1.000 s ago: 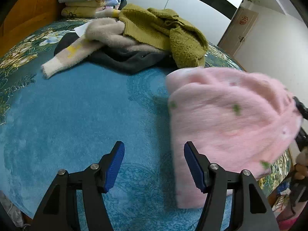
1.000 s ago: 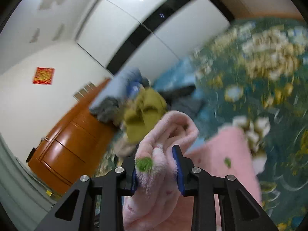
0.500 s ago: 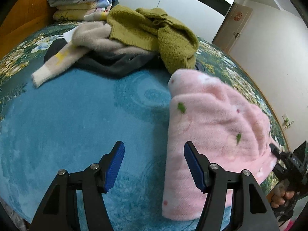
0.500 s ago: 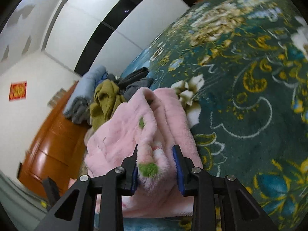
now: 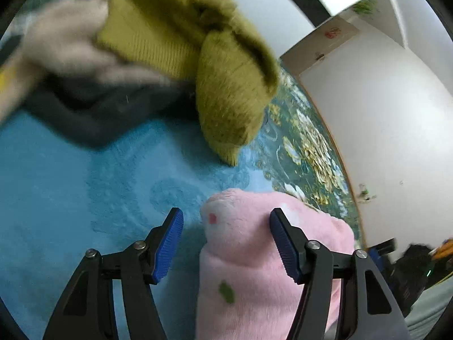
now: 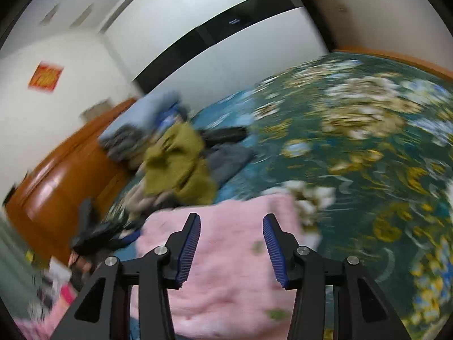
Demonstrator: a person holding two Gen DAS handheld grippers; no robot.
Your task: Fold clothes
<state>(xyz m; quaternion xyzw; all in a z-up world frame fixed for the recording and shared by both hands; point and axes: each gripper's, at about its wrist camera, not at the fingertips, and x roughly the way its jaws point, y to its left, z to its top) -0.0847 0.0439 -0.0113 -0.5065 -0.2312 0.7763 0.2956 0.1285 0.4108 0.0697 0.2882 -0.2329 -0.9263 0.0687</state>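
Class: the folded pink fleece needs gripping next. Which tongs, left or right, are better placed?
Probably the left tongs: they are open with the pink fleece's folded end between the fingers. The right tongs are open above its flat surface.

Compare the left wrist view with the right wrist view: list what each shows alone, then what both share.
Only the left wrist view shows the white door with a red decoration and the open left tool straddling the garment's folded end.

Only the right wrist view shows the orange wooden cabinet, the red wall poster, the folded bedding stack and the open right tool.

Both show the fluffy pink garment, the olive knitted sweater and the teal floral bedspread.
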